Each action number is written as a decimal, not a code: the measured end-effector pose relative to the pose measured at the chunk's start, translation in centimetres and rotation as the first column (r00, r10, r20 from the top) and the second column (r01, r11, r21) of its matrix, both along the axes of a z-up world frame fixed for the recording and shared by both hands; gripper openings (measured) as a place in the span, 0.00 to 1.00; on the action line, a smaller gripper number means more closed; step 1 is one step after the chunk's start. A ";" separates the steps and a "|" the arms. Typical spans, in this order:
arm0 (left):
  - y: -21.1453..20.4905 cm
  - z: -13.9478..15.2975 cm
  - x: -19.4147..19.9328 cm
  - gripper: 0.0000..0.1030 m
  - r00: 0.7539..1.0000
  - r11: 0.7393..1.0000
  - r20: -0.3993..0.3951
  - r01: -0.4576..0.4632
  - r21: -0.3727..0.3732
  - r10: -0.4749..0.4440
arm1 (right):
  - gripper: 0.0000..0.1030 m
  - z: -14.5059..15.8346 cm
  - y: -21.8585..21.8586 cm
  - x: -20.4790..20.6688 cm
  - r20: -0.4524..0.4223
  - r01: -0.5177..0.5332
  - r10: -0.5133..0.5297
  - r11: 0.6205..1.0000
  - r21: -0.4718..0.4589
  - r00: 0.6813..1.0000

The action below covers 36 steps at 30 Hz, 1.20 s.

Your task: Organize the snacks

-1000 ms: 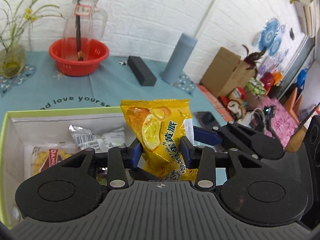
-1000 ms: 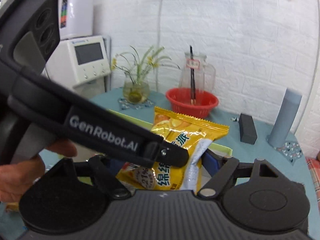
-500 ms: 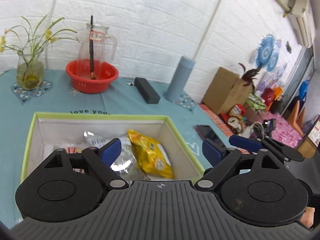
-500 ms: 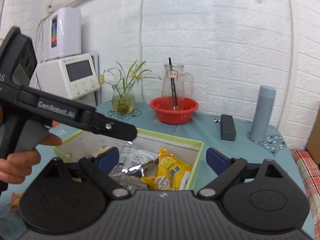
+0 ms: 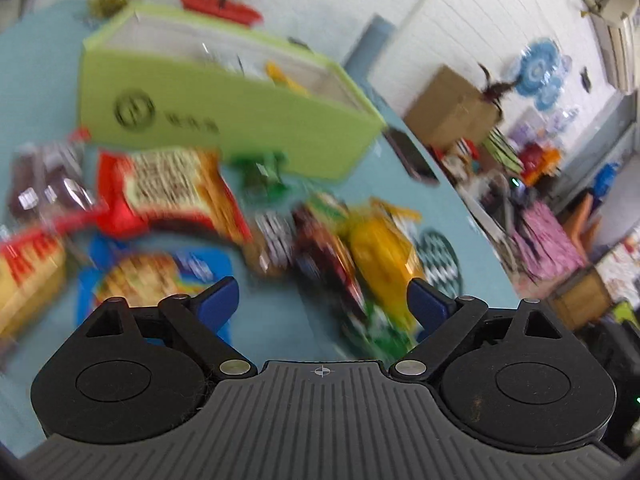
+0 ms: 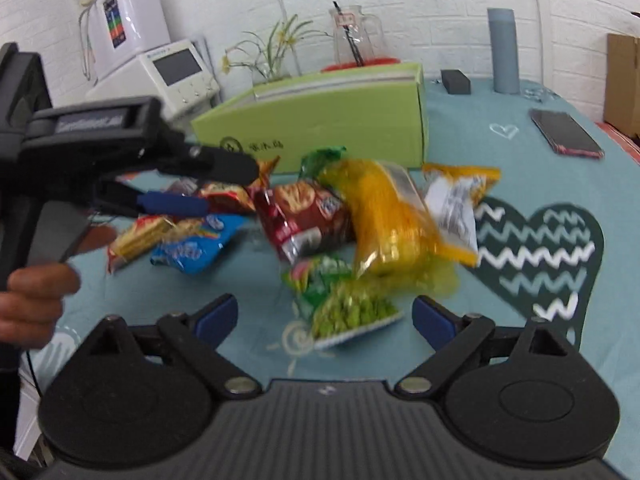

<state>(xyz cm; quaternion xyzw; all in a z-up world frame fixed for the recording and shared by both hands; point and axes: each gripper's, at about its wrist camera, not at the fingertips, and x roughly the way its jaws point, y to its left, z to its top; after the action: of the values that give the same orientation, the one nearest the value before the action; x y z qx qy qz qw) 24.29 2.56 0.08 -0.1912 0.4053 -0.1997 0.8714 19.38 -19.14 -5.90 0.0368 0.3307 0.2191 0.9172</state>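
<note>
Blurring snack packets (image 5: pixel 172 196), green box (image 5: pixel 224 120) contents hidden, left gripper (image 5: pixel 322 304) empty

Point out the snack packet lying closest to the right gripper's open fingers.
The green pea packet: it lies just ahead of the right gripper, nearer than the yellow packet, dark red biscuit packet and blue packet behind it.

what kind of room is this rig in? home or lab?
Probably a lived-in room doubling as a data-collection spot, not a clean lab. A teal printed tablecloth covers the table; a flower vase and a white countertop appliance stand against a white brick wall; a cardboard box and colourful clutter fill the far side.
</note>
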 end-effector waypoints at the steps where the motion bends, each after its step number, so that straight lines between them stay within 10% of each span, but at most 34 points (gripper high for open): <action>1: -0.3 -0.3 -0.1 0.76 1.000 1.000 -0.013 0.012 -0.004 -0.012 | 0.91 -0.2 0.1 0.1 0.001 0.003 -0.003 1.000 -0.004 1.000; 12: -0.5 -2.2 0.3 0.70 0.996 0.998 -0.071 0.048 -0.051 -0.052 | 0.91 -0.1 3.1 -0.6 0.007 -0.143 0.143 0.989 0.043 0.990; 22: -0.7 -1.8 0.4 0.64 0.996 0.997 -0.054 0.074 -0.015 -0.074 | 0.88 0.2 4.4 0.2 0.032 -0.072 0.073 0.997 -0.030 0.997; 25: -1.5 -1.9 0.2 0.58 0.994 0.995 -0.037 0.102 0.022 -0.101 | 0.83 0.0 4.8 0.2 0.045 -0.057 0.059 0.997 -0.051 0.997; 27: -2.2 -2.0 -0.1 0.28 0.993 0.990 -0.014 0.115 0.079 -0.115 | 0.67 0.0 4.9 -0.2 0.060 -0.063 0.066 0.997 -0.052 0.996; 29: -2.1 -2.0 -0.5 0.18 0.991 0.988 -0.024 0.130 0.077 -0.129 | 0.56 0.1 5.0 -0.8 0.056 -0.051 0.053 0.998 -0.040 0.997; 36: 0.2 0.0 -3.5 0.15 0.997 0.993 -0.028 0.080 0.085 -0.078 | 0.57 1.4 6.4 -2.7 0.057 -0.135 0.135 0.991 -0.007 0.989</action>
<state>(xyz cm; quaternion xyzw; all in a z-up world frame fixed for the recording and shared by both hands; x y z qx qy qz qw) 20.75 2.76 0.10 -0.1397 0.4313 -0.2139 0.8653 16.67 -12.78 -4.49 0.0068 0.3062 0.2811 0.9095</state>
